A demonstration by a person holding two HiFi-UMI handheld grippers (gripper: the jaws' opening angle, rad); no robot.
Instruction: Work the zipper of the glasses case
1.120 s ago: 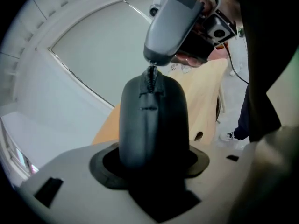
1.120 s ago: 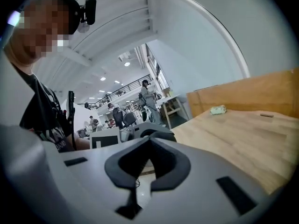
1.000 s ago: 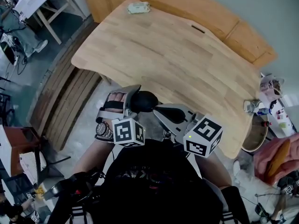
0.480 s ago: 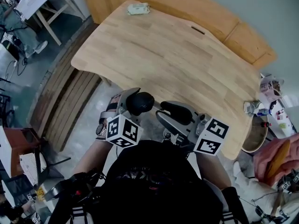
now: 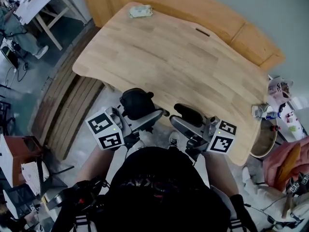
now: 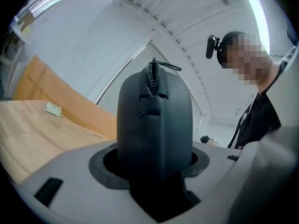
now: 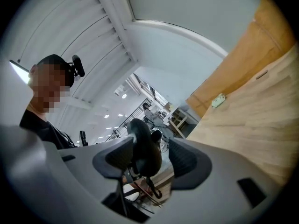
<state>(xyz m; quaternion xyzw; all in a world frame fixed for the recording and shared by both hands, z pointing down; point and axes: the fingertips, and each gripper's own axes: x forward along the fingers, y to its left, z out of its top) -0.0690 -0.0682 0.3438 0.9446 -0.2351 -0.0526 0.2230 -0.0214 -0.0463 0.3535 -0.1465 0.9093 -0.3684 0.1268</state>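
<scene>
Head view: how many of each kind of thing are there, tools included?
Glasses case: 1
Tools: 2 (left tool clamped on the case; right tool, jaws just opening, gripping nothing)
Wooden table: 1
Pale packet on table: 1
Total: 5

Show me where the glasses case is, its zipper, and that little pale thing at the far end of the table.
glasses case (image 6: 154, 129), left gripper view, middle of its dark shell.
zipper (image 6: 153, 77), left gripper view, teeth at the case's top end.
pale thing (image 5: 140, 10), head view, its middle.
</scene>
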